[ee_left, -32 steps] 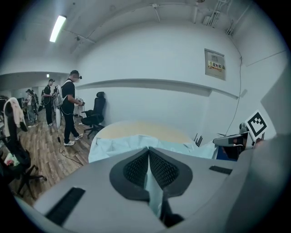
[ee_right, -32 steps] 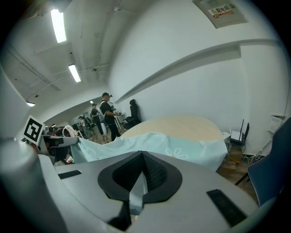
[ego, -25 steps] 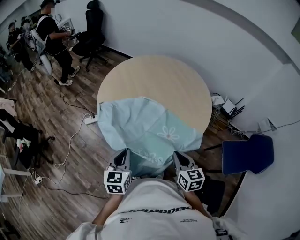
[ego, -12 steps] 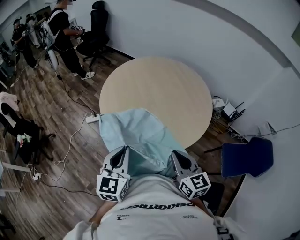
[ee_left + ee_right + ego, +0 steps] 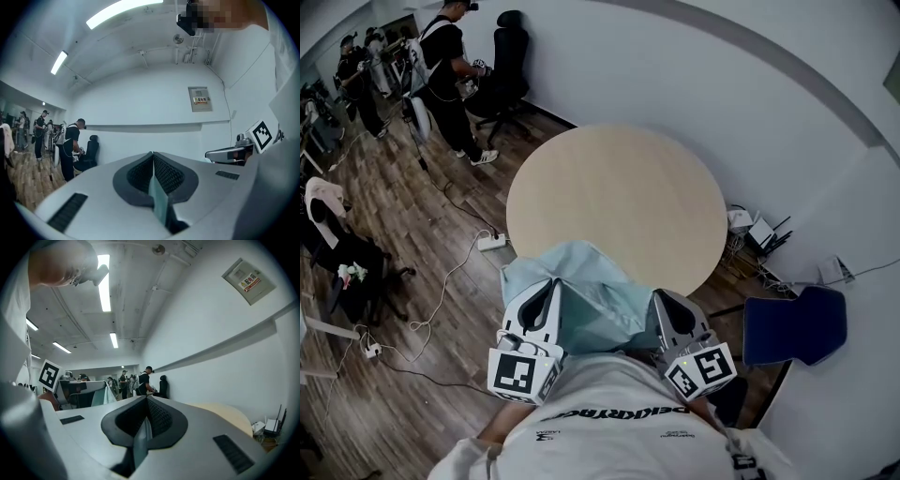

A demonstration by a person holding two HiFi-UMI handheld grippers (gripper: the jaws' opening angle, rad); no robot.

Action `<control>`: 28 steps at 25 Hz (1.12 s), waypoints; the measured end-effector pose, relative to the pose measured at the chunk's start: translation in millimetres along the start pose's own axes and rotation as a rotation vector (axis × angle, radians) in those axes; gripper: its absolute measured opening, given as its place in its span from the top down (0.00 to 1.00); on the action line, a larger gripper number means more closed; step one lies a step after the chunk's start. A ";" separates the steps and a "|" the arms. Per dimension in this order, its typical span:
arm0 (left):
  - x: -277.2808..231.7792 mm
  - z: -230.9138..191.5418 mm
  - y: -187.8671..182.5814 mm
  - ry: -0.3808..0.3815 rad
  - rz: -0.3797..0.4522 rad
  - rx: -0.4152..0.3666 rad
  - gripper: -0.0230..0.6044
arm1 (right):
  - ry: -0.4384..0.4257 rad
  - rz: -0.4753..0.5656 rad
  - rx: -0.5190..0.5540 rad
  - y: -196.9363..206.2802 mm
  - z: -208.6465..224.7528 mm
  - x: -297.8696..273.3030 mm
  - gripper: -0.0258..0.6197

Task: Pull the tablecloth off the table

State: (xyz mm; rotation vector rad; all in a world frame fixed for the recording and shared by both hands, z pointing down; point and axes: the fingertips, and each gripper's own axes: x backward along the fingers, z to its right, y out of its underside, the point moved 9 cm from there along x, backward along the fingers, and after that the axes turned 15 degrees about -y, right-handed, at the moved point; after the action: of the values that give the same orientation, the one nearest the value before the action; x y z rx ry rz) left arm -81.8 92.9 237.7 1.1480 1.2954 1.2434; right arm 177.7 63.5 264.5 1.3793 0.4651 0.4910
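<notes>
The pale teal tablecloth (image 5: 586,291) hangs bunched between my two grippers, off almost all of the round beige table (image 5: 619,192); only its far fold lies by the table's near edge. My left gripper (image 5: 549,288) is shut on the tablecloth's left edge, and a thin strip of cloth (image 5: 159,201) shows pinched between its pads. My right gripper (image 5: 661,298) is shut on the right edge, with a strip of cloth (image 5: 139,441) caught in its jaws. Both grippers point level, held high in front of the person's chest.
A blue chair (image 5: 795,323) stands right of the table. Cables and a power strip (image 5: 492,242) lie on the wooden floor at left. People (image 5: 450,70) and a black office chair (image 5: 508,66) are at the far left; routers (image 5: 757,232) lie by the wall.
Both grippers have risen and drawn toward the person, pulling the tablecloth off the tabletop; the cloth went from spread over the table's near part to bunched between the grippers.
</notes>
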 end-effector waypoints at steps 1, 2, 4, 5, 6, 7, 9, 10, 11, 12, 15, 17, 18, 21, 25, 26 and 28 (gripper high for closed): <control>-0.1 1.4 -5.6 0.001 0.015 -0.002 0.94 | -0.003 0.013 0.012 -6.3 -0.7 -0.2 0.91; -1.0 3.6 -11.0 0.001 0.028 -0.006 0.94 | -0.007 0.024 0.027 -12.4 -0.5 -0.5 0.91; -3.9 8.4 -19.9 0.002 0.051 -0.015 0.94 | -0.007 0.038 0.064 -23.2 1.9 -2.1 0.91; -5.1 9.6 -22.9 0.001 0.067 -0.019 0.94 | -0.003 0.042 0.082 -27.7 3.1 -3.2 0.91; -5.4 9.0 -24.4 -0.001 0.087 -0.023 0.94 | 0.003 0.046 0.093 -31.5 3.6 -3.9 0.91; -4.7 7.4 -25.1 -0.005 0.110 -0.028 0.94 | 0.009 0.052 0.098 -35.0 3.3 -4.1 0.91; -2.2 5.6 -28.9 -0.011 0.143 -0.030 0.94 | 0.016 0.070 0.101 -42.7 2.1 -2.9 0.91; -1.5 6.6 -32.2 -0.014 0.152 -0.029 0.94 | 0.017 0.079 0.106 -47.1 2.3 -1.9 0.91; -1.3 8.4 -36.1 -0.017 0.161 -0.027 0.94 | 0.017 0.088 0.111 -52.1 2.9 -0.9 0.91; -1.1 10.2 -40.9 -0.020 0.171 -0.024 0.94 | 0.014 0.098 0.115 -57.8 3.4 0.0 0.91; 5.4 11.2 -59.7 -0.030 0.196 -0.006 0.94 | -0.004 0.134 0.130 -77.6 -3.5 2.1 0.91; 12.0 10.9 -69.0 -0.035 0.204 0.000 0.94 | -0.007 0.152 0.156 -86.7 -10.5 3.6 0.91; 13.5 11.0 -70.6 -0.038 0.210 -0.004 0.94 | -0.004 0.157 0.169 -88.4 -11.7 3.7 0.91; 9.7 10.7 -66.9 -0.051 0.228 -0.011 0.94 | 0.003 0.159 0.177 -86.7 -7.0 0.4 0.90; 3.0 12.2 -66.0 -0.053 0.194 0.006 0.94 | 0.024 0.151 0.174 -84.0 0.1 -4.9 0.91; 1.1 12.3 -65.2 -0.056 0.200 0.003 0.94 | 0.030 0.152 0.172 -84.0 3.0 -5.0 0.91; -4.1 14.8 -64.1 -0.060 0.199 -0.003 0.94 | 0.043 0.155 0.167 -83.3 10.9 -4.2 0.91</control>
State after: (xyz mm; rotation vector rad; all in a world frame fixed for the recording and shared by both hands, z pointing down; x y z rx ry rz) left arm -67.1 87.9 173.6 1.3277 1.1560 1.3429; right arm 185.3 42.1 183.6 1.5756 0.4434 0.6203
